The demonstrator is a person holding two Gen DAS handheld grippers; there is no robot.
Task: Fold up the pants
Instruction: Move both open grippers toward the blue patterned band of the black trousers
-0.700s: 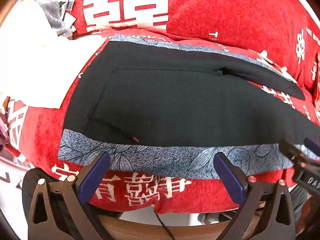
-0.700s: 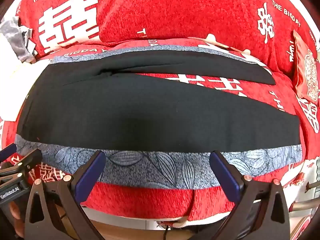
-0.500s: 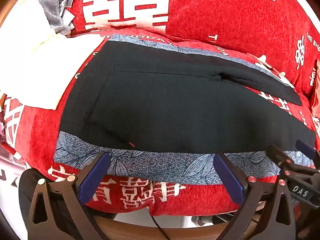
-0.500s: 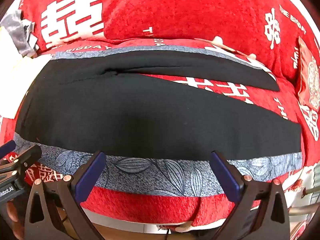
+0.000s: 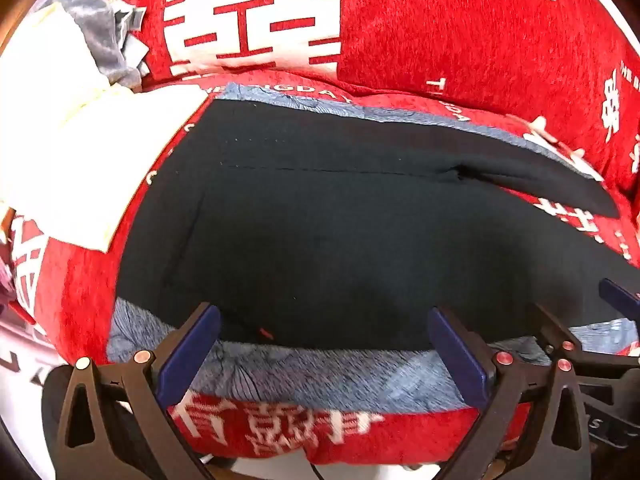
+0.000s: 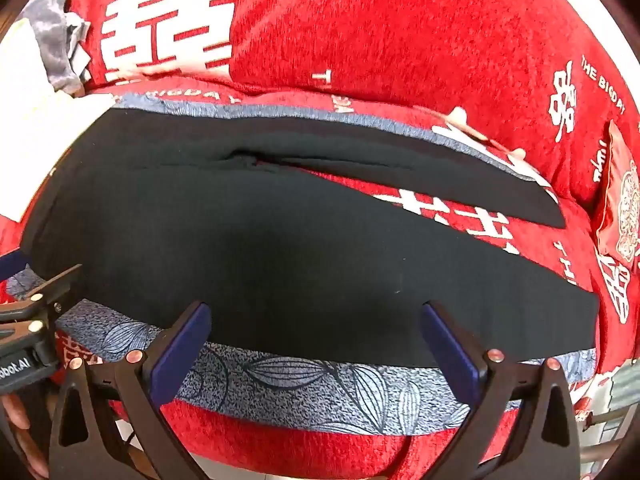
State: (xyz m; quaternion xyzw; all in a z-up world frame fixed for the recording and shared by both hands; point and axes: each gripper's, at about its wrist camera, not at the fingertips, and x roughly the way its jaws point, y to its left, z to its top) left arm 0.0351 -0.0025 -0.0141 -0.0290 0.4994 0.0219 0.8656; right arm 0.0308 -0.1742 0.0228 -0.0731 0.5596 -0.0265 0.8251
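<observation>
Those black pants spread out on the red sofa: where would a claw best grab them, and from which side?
Probably the near long edge, along the grey leaf-print side stripe. The pants lie flat with that edge toward both open claws, left claw and right claw. Coming in low from the front of the red sofa, each could pinch the edge and lift it over the far leg.

Bright, even light, strong fisheye bowing and dark vignette at corners, white cloth (image 5: 80, 168) blown out at left, black pants (image 6: 280, 248) nearly detail-less, slight motion blur.
</observation>
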